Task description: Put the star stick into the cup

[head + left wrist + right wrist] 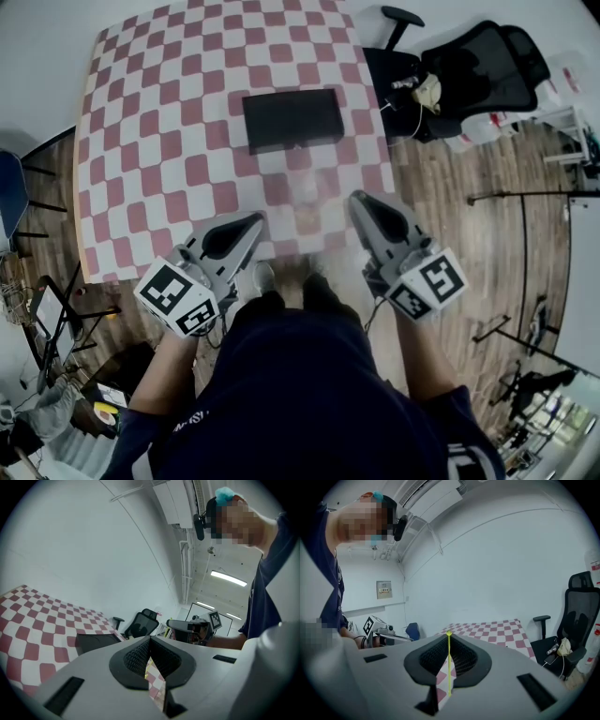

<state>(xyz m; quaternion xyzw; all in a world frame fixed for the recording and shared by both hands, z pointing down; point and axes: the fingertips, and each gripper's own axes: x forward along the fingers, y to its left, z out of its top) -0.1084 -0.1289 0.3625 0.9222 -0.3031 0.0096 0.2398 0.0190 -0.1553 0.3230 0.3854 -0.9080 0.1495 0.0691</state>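
— Pads (464,656) of black ribbed rubber, nearly together on the right gripper (449,637), pinch a thin yellow-green stick (449,667) that stands upright between them.
— And the left gripper (150,639)?
— Its grey jaws meet tip to tip, with nothing clearly held.
— The surface?
— A table (141,141) under a red-and-white checked cloth, on a wood-plank floor (441,197), with white walls around. A flat black box (292,120) lies on the table. Both grippers hover on the near side of the box, at the table's edge. A black mesh office chair (478,70) stands to the right of the box.
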